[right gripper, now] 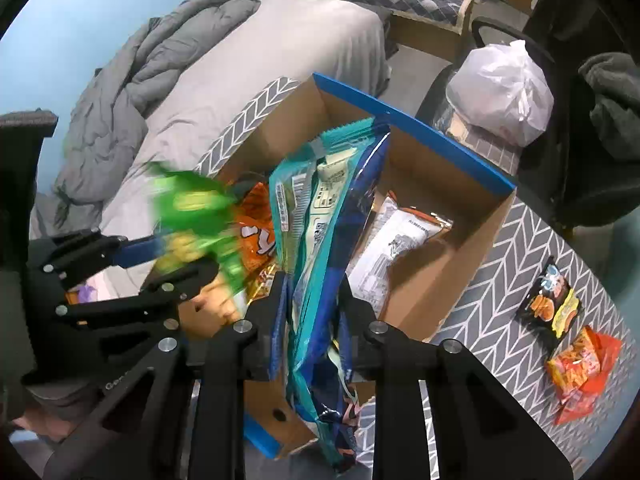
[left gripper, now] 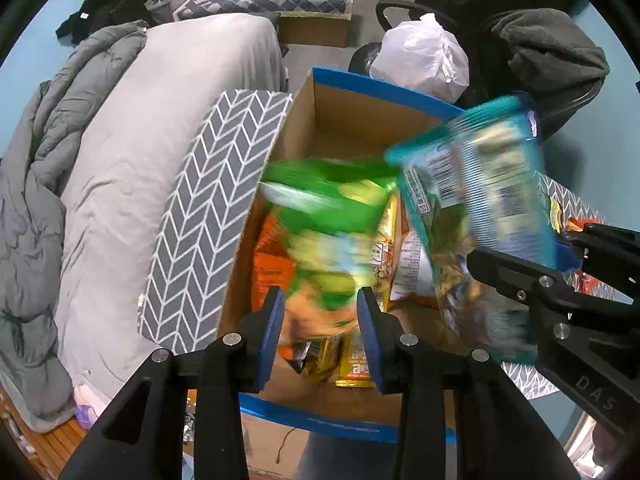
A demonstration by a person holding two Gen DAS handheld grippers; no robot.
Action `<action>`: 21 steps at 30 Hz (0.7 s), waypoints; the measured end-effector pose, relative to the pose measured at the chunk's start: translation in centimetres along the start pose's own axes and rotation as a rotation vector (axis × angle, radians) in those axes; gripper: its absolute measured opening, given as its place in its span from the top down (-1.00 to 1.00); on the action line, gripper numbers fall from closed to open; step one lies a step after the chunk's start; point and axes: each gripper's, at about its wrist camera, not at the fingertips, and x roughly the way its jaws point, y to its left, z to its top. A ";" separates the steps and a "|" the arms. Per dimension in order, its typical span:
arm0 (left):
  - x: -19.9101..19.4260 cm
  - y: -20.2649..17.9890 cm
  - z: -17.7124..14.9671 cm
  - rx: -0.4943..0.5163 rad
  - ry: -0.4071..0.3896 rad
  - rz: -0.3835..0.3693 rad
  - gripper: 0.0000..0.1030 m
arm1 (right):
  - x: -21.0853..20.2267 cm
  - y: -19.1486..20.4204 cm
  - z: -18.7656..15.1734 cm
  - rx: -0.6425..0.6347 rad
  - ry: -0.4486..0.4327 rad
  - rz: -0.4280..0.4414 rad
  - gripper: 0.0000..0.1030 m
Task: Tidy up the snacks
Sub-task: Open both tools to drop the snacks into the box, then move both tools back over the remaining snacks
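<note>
A: What is seen nearest, and how much room is left?

B: In the left wrist view, the left gripper (left gripper: 320, 320) is closed on a blurred green snack bag (left gripper: 324, 216) above an open cardboard box (left gripper: 340, 128). The box's blue-taped rim is seen at six and twelve o'clock; bare cardboard shows only toward twelve o'clock, beyond the packets.

A: And the other gripper?

B: In the right wrist view, the right gripper (right gripper: 314, 312) is seen with its jaws narrowly apart around a teal and blue snack bag (right gripper: 320, 216), which hangs over the box; whether the pads press on it cannot be told.

A: Farther out?

B: Two packets (right gripper: 560, 320) lie on the chevron-patterned table (right gripper: 520, 264) at three o'clock. A grey bed (right gripper: 248, 52) is seen at eleven o'clock.
</note>
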 end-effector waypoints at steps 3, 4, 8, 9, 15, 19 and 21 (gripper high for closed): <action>-0.2 0.3 0.3 0.000 -0.003 -0.001 0.27 | -0.2 0.2 0.3 -0.006 -0.005 -0.015 0.48; -0.1 0.4 0.3 0.000 0.001 0.000 0.26 | -0.3 0.2 0.4 -0.007 -0.008 -0.019 0.46; -0.1 0.4 0.4 -0.001 0.018 0.009 0.26 | -0.9 0.1 0.6 -0.003 -0.022 -0.036 0.22; -0.1 0.3 0.4 0.000 0.018 0.011 0.26 | -1.0 0.1 0.6 -0.003 -0.025 -0.039 0.14; -1.0 -0.3 0.4 0.015 0.000 0.020 -0.06 | -1.8 -0.6 0.5 0.012 -0.037 -0.048 -0.12; -1.9 -1.2 0.4 0.035 -0.025 0.023 -0.24 | -2.4 -1.7 0.0 0.037 -0.042 -0.065 -0.26; -2.2 -1.8 0.5 0.047 -0.032 0.022 -0.26 | -2.7 -2.3 -0.4 0.056 -0.040 -0.069 -0.28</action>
